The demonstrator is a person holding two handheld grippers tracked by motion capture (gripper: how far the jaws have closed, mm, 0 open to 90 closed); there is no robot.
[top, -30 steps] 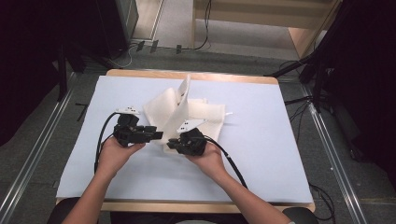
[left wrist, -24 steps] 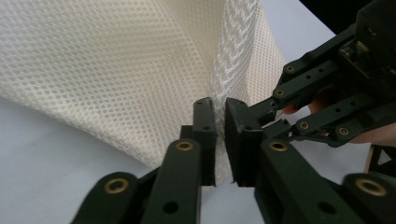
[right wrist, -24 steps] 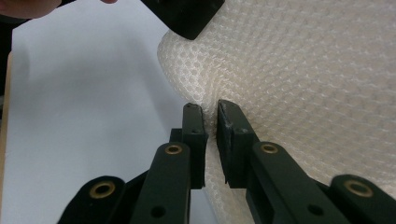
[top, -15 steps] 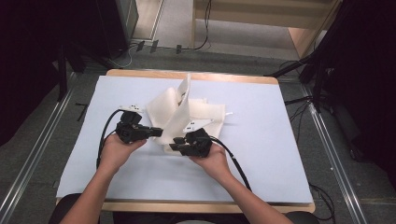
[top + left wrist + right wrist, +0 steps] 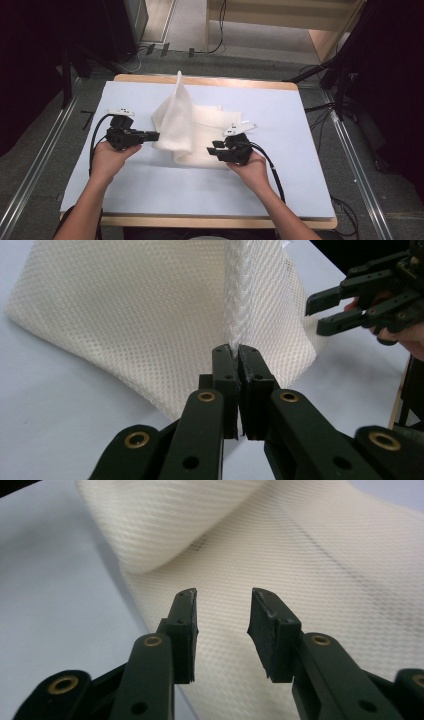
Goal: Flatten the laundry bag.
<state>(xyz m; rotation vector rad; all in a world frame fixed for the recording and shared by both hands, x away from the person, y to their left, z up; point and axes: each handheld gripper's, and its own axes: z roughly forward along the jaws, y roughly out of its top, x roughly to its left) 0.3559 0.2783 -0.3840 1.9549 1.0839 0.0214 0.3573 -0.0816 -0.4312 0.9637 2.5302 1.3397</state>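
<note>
The white mesh cloth (image 5: 192, 131) lies mid-counter on the pale blue counter (image 5: 150, 195), one edge pulled up into a peak. The left gripper (image 5: 238, 351) pinches that raised edge tight. The right gripper (image 5: 222, 611), its jaws just opening, stands spread over the cloth's near side, gripping nothing.

white mesh cloth (image 5: 192, 131), folded on the blue mat, one edge pulled upright
</note>
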